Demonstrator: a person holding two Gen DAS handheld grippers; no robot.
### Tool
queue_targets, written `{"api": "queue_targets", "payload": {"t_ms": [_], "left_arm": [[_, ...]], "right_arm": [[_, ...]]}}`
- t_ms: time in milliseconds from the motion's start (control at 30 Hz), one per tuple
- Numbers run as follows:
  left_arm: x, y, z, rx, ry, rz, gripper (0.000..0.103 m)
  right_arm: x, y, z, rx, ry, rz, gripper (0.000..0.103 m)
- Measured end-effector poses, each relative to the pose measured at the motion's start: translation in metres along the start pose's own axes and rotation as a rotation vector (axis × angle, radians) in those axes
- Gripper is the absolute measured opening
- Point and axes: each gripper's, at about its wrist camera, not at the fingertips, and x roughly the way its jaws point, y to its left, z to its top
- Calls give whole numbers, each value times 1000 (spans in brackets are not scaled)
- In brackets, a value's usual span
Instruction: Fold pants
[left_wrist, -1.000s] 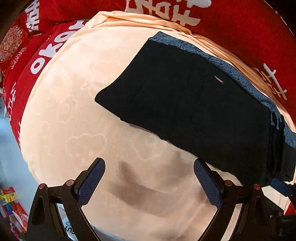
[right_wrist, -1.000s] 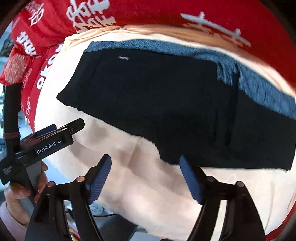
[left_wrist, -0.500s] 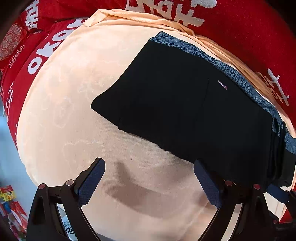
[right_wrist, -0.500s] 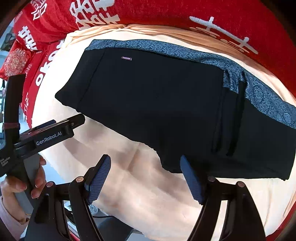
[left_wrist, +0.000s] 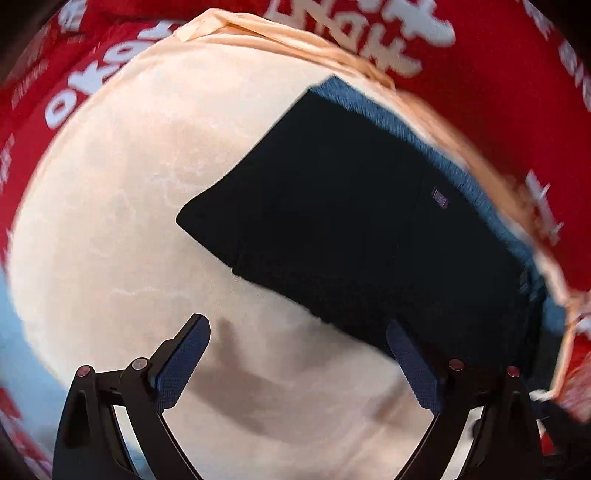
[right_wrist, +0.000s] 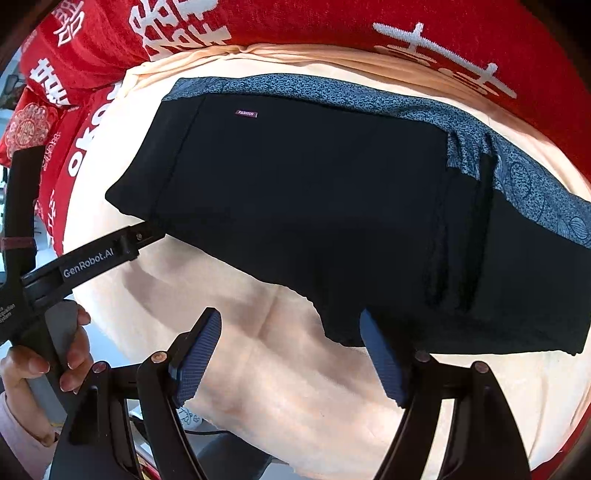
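Observation:
Black pants (right_wrist: 314, 206) with a blue patterned band along the far edge lie folded flat on a peach blanket (right_wrist: 295, 387). They also show in the left wrist view (left_wrist: 351, 229), blurred. My left gripper (left_wrist: 299, 354) is open and empty, hovering over the blanket just short of the pants' near edge. It also shows from the side in the right wrist view (right_wrist: 147, 232), its tip close to the pants' left corner. My right gripper (right_wrist: 291, 350) is open and empty, its right finger (right_wrist: 380, 362) at the near hem.
The peach blanket (left_wrist: 129, 221) covers a rounded surface. Red fabric with white characters (right_wrist: 332, 26) lies behind and to the left. A hand (right_wrist: 40, 365) holds the left gripper's handle. The blanket's edge drops off at the near left.
Both grippers have moved closer to the pants, which look larger in both views. The left gripper's tip now reaches the pants' left corner. Both jaws stay open.

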Motion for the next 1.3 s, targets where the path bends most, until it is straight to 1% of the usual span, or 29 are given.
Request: {"api": "queue_targets", "payload": {"t_ms": [67,133,167,267,333,433,567,600,633,700,767,867,900,933,967,1000,1033,1067,1100,1133,1200,1233,1300], "left_arm": [[-1,17,3,-58,-26,-90,97],[-1,27,6,-100,-49,-161,97],[1,31,8,-115,-56,-200,97],[4,35,13,-125,-50,-286,97],[7,34,16,-122,-49,-317,97],[2,28,18,-105,-71,-333,97],[1,22,19,-124,-82,-348,97],[0,23,19,-137,-74,-366,97],[0,24,18,-168,-53,-422,97],[4,24,18,-203,-33,-469,97],[6,22,21,-217,-50,-460,97],[6,22,28,-275,-68,-476,97],[4,21,29,-284,-72,-468,97],[0,17,32,-267,-80,-433,90],[-4,10,35,-232,-89,-378,83],[-8,2,38,-168,-95,-301,66],[-9,-11,38,-80,-107,-196,48],[-7,-17,38,-30,-108,-133,42],[-7,-22,38,3,-109,-104,41],[-9,-25,38,17,-120,-93,39],[-17,-37,34,96,-160,-38,37],[-22,-51,28,184,-204,24,36],[-29,-76,14,338,-280,120,35]], "right_arm": [[0,2,0,-11,1,3,81],[0,3,1,-22,2,11,81],[0,4,1,-26,1,17,81],[2,4,1,-30,6,34,81],[5,3,1,-32,13,40,81],[10,3,-1,-34,24,45,81],[15,4,-3,-35,29,58,81],[16,5,-2,-37,30,59,81],[16,5,-2,-37,29,57,80],[16,6,-2,-34,30,57,80],[14,7,-2,-31,27,63,81],[13,7,-1,-37,28,60,81],[13,7,-1,-37,27,62,80],[12,7,-1,-36,24,66,80],[11,7,-1,-35,20,73,80],[10,6,-1,-34,16,75,80],[9,5,-1,-33,11,74,80],[7,3,0,-35,7,70,80],[5,1,-1,-36,1,66,80],[2,0,1,-37,-3,58,80],[-11,-8,9,-36,-28,37,80],[-17,-11,15,-35,-42,30,80],[-34,-16,31,-36,-75,25,81]]}}
